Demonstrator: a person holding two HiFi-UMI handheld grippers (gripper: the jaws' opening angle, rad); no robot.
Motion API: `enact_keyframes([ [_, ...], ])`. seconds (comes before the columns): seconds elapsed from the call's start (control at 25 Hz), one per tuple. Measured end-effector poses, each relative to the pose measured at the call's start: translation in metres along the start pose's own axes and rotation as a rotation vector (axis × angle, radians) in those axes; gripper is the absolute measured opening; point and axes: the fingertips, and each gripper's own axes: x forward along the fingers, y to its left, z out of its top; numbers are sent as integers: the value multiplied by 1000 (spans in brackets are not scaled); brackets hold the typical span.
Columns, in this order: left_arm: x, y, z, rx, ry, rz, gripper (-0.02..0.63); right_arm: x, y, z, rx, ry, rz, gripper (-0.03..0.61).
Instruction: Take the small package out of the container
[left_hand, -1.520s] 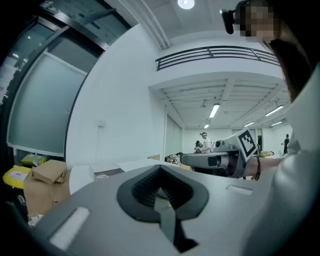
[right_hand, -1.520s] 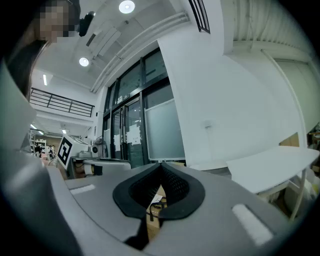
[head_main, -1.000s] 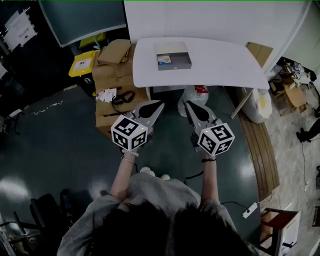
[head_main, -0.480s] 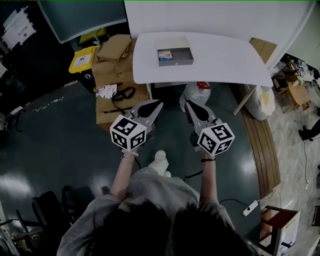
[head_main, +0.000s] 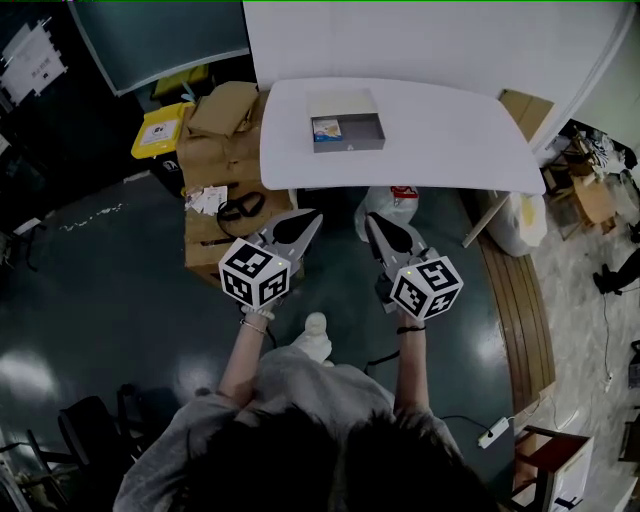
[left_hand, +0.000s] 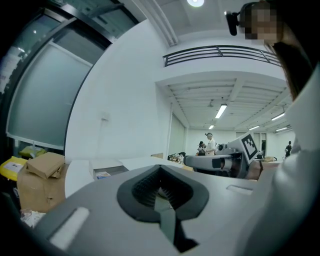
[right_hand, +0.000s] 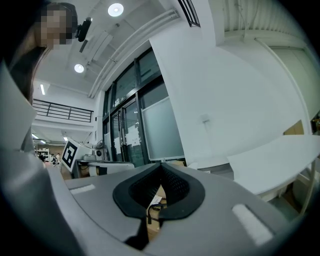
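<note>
Approach step: small package (head_main: 327, 128) sits in left end of grey container (head_main: 363, 129) on far white table (head_main: 450, 125). Left gripper (head_main: 316, 214), right gripper (head_main: 369, 217) both closed, empty, well short of table. Next move likely: reach container, spread jaws over package.

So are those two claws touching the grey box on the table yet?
Apart. The head view shows the left gripper and right gripper short of the white table's edge, while the container sits further in.

The small package (head_main: 327, 129) in the container (head_main: 362, 145) is too small for its print to be read. The surface (head_main: 450, 130) hides the top of a white bag (head_main: 392, 205) beneath it.
</note>
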Motion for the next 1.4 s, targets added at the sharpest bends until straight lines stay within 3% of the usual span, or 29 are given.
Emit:
enact_keyframes([
  [0.88,95,100,11,-31,16,-40,-11,98,-86,8,44,14,-66,12],
  [1.4,117,138,7,-56,13,-48,-11,134,-106,-3,42,40,-87,12],
])
